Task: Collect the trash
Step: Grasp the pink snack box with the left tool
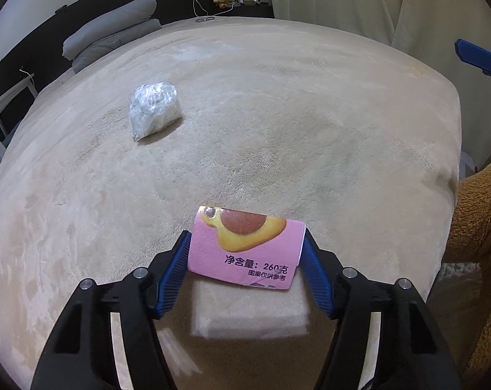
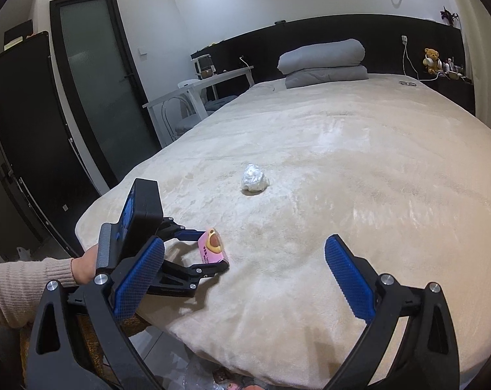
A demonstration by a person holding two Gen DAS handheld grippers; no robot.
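Bed (image 1: 278, 113) in bedroom — left fingers (image 1: 175, 269) clamped on pink packet (image 1: 245, 247), right fingers (image 2: 349, 279) apart.

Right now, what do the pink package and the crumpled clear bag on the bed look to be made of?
Pink package: looks like thin printed plastic film or glossy paper; it shows a glare spot, printed text, and a torn lower edge. Which of the two, I cannot tell.
Crumpled clear bag: thin translucent plastic, shiny, with sharp wrinkles and bright highlights.
Bed cover: plush beige fabric, matte, with brushed nap marks.
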